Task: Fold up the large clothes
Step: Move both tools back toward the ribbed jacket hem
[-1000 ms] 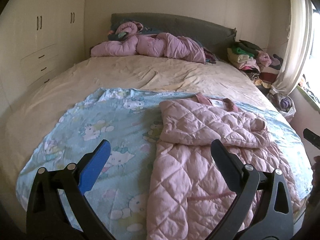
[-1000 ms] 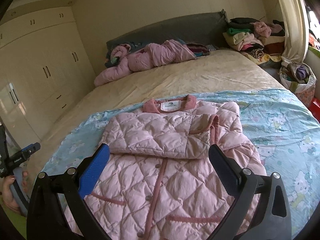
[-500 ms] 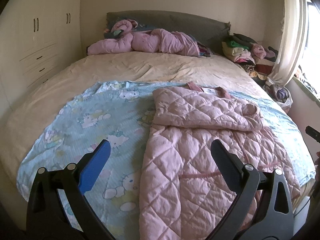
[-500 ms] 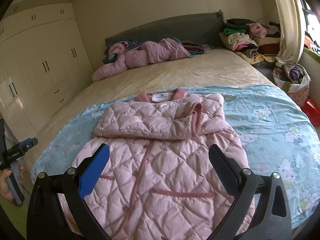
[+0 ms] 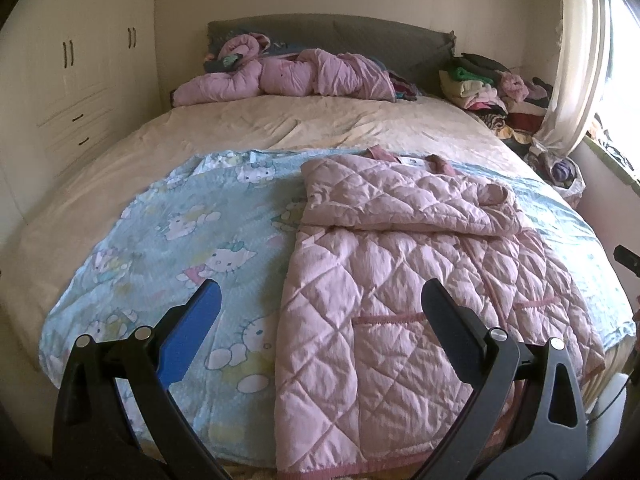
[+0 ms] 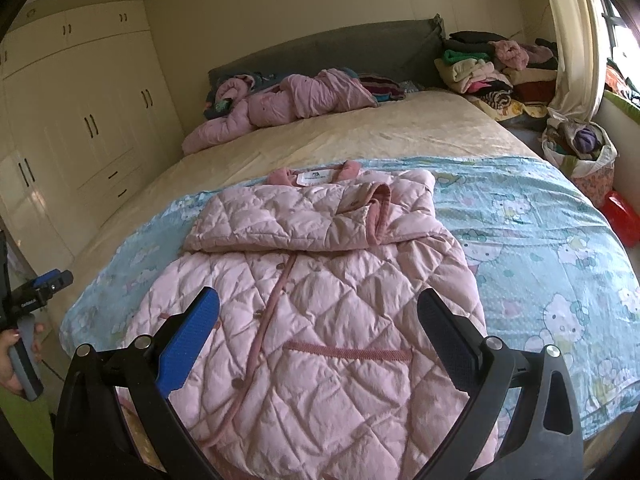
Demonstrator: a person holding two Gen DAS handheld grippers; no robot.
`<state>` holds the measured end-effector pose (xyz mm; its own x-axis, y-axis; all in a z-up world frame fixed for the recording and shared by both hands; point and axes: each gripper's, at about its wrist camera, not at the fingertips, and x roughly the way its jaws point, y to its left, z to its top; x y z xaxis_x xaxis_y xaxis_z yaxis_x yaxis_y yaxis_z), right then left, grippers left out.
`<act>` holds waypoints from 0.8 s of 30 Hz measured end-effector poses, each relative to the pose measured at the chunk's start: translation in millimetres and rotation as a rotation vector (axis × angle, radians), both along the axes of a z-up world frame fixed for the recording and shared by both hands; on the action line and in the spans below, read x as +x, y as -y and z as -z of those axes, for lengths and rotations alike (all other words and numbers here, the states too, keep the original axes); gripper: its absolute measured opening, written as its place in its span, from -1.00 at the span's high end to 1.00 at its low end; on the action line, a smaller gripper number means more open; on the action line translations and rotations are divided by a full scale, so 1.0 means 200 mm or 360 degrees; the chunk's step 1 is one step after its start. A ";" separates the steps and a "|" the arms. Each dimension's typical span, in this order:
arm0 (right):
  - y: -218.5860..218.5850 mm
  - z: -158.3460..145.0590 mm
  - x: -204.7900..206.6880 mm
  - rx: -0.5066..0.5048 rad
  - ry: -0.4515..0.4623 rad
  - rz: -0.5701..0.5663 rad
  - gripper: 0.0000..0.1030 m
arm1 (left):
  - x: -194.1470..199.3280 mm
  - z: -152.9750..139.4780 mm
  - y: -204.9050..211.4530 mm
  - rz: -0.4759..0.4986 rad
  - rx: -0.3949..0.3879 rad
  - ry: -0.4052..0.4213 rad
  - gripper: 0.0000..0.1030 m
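A wide bed fills the room, its near half covered by a light-blue cartoon-print sheet. On that sheet, towards the right in the left wrist view, lies the quilted pink coat, front side up with its collar at the far end and its hem hanging just over the near edge of the bed. A bundle of pink bedding sits against the headboard, and a stack of folded clothes rests at the far right corner.

The fold looks partly done: both sleeves are laid across the chest in a band below the collar, so the coat is narrowed to its body. What seems left is bringing the hem up towards the collar, perhaps twice, since the lower body is flat and unfolded.

The left hand-held gripper hangs above the coat's left edge and the sheet, jaws spread wide, grasping nothing and touching nothing. The right hand-held gripper hovers over the coat's lower front, likewise released and empty.
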<state>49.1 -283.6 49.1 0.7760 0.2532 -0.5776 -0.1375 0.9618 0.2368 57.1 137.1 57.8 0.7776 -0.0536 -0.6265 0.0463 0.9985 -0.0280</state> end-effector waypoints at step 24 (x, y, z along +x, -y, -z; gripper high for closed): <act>0.17 0.17 -0.13 0.0024 -0.0121 0.0024 -0.92 | -0.09 0.33 0.02 -0.0018 0.0072 -0.0238 -0.82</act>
<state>22.1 -317.8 15.7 0.7337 0.2511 -0.6314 -0.1042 0.9598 0.2606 38.7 132.9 -8.5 0.6757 -0.0147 -0.7370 0.0338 0.9994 0.0111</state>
